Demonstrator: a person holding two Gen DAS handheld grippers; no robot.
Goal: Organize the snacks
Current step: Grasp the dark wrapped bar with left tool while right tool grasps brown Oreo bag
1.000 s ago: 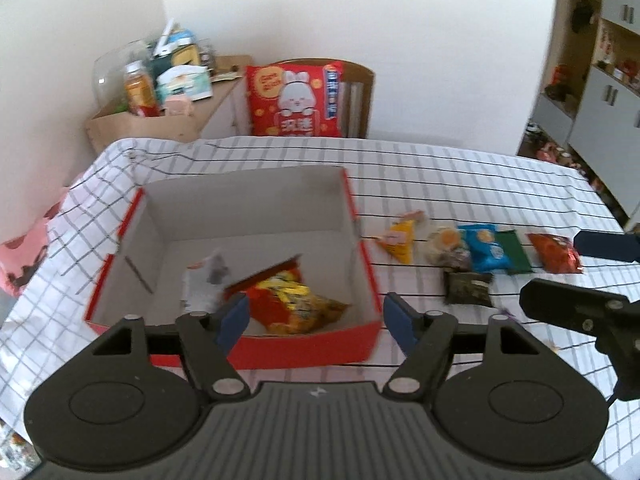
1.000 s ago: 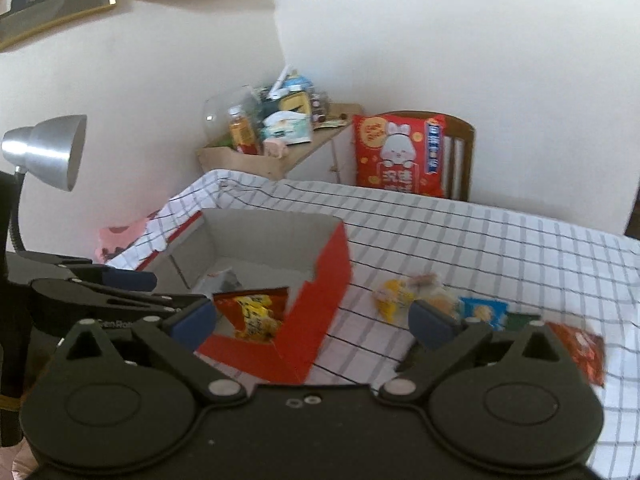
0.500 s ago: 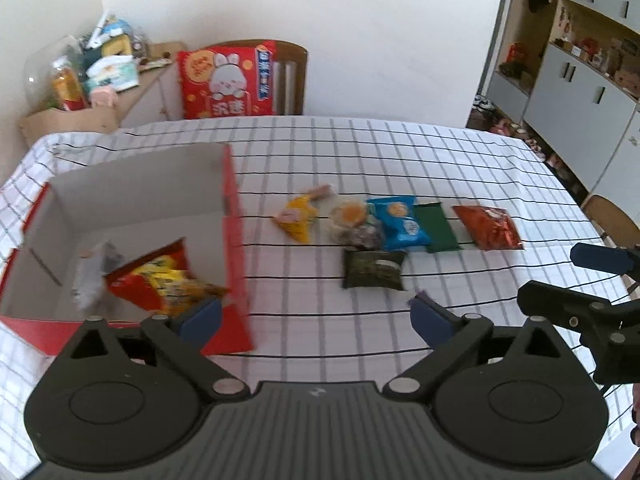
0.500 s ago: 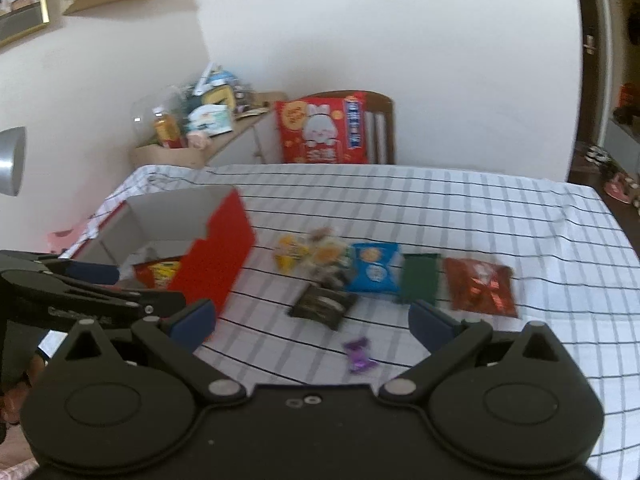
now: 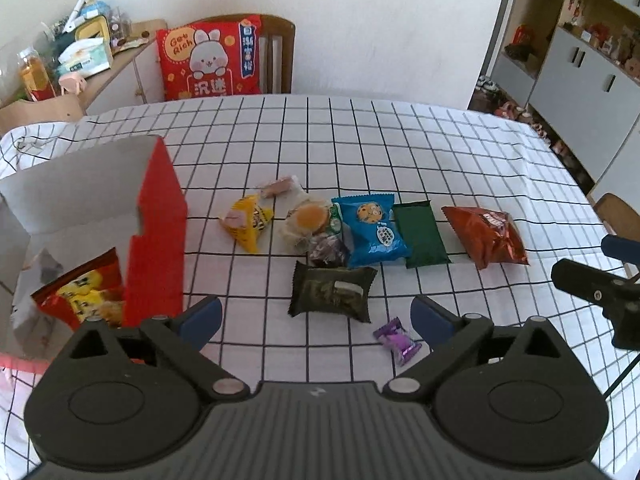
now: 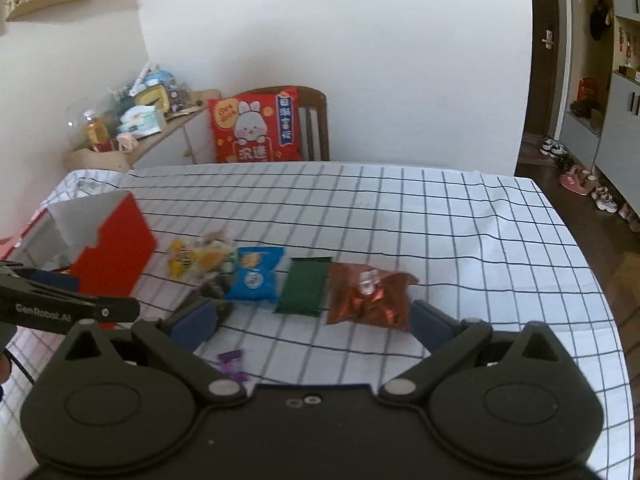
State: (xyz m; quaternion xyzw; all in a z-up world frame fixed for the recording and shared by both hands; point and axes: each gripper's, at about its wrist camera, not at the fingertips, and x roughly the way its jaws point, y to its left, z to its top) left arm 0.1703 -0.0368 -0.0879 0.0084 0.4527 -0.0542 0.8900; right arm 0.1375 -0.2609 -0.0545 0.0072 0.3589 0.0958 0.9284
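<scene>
A red cardboard box point(image 5: 158, 216) point(image 6: 114, 252) stands at the table's left and holds a red-yellow chip bag point(image 5: 82, 292) and a white packet point(image 5: 40, 264). Snacks lie in a row on the checked cloth: yellow packet point(image 5: 248, 226), clear-wrapped cake point(image 5: 308, 220), blue cookie packet point(image 5: 372, 228) point(image 6: 256, 274), green packet point(image 5: 422, 234) point(image 6: 306, 284), red-brown bag point(image 5: 486, 234) point(image 6: 368, 298), dark olive packet point(image 5: 332, 290), purple candy point(image 5: 398, 340) point(image 6: 232, 364). My left gripper point(image 5: 316, 318) is open above the olive packet. My right gripper point(image 6: 310, 322) is open and empty before the green packet.
A wooden chair with a red rabbit cushion point(image 5: 212, 58) stands behind the table. A cluttered side shelf point(image 5: 76, 60) is at the back left. Grey cabinets point(image 5: 580, 92) stand at the right. The table's right edge point(image 6: 592, 280) drops to a dark floor.
Both grippers have swung right, from over the red box to over the row of snacks. The left gripper's jaws have spread wider. Nothing was picked up.
</scene>
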